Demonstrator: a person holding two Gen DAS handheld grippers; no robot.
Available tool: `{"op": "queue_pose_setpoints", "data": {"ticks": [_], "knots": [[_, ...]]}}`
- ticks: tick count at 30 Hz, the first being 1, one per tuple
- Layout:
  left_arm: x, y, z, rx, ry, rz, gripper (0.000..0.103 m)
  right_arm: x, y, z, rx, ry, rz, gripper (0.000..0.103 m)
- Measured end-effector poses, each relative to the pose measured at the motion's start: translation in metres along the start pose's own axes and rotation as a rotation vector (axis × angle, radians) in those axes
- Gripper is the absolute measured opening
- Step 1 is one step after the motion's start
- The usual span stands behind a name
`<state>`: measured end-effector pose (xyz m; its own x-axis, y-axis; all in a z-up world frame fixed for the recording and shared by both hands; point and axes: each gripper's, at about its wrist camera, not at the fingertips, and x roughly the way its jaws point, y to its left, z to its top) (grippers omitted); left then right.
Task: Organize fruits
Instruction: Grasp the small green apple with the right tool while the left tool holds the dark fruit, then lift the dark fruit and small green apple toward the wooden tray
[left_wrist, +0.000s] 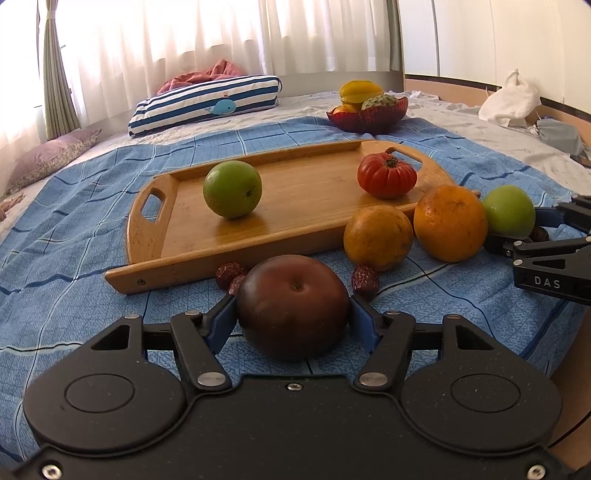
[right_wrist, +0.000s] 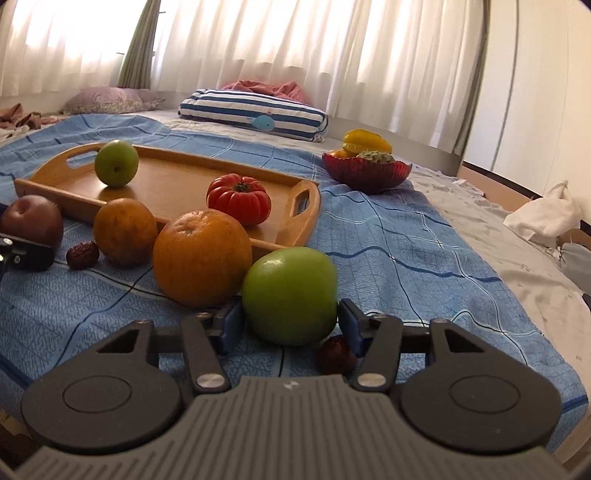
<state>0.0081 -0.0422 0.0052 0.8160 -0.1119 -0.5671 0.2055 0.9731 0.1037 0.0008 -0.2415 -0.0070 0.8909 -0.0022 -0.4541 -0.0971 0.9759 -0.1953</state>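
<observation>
A wooden tray (left_wrist: 295, 221) (right_wrist: 177, 192) lies on a blue cloth and holds a green apple (left_wrist: 232, 189) (right_wrist: 116, 163) and a red tomato (left_wrist: 386, 175) (right_wrist: 238, 198). My left gripper (left_wrist: 293, 314) has its pads against both sides of a dark red apple (left_wrist: 293, 306) (right_wrist: 31, 221) resting on the cloth. My right gripper (right_wrist: 290, 319) (left_wrist: 517, 236) has its pads around a second green apple (right_wrist: 290, 295) (left_wrist: 509, 211) on the cloth. Two oranges (left_wrist: 377, 237) (left_wrist: 450, 222) (right_wrist: 125, 231) (right_wrist: 201, 257) lie between them.
Dried red dates (left_wrist: 365, 282) (right_wrist: 82, 254) (right_wrist: 334, 355) lie on the cloth near the fruits. A red bowl (left_wrist: 367, 112) (right_wrist: 365, 171) with a starfruit and other fruit stands behind the tray. A striped pillow (left_wrist: 207, 103) (right_wrist: 255, 114) and a white bag (left_wrist: 509, 99) lie further back.
</observation>
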Motion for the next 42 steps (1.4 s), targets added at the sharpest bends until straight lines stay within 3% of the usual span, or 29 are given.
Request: {"op": "queue_pose_setpoints", "data": {"ticks": [9, 22, 42], "knots": [[-0.003, 0.004, 0.006, -0.021, 0.001, 0.0, 0.063, -0.008, 0.002, 0.007, 0.148, -0.041, -0.084, 0.059], [-0.012, 0.007, 0.017, -0.053, -0.044, 0.036, 0.063, -0.026, 0.012, 0.025, 0.213, -0.122, -0.014, 0.059], [-0.017, 0.021, 0.027, -0.077, -0.078, 0.066, 0.063, -0.032, 0.018, 0.033, 0.254, -0.135, 0.049, 0.059]]}}
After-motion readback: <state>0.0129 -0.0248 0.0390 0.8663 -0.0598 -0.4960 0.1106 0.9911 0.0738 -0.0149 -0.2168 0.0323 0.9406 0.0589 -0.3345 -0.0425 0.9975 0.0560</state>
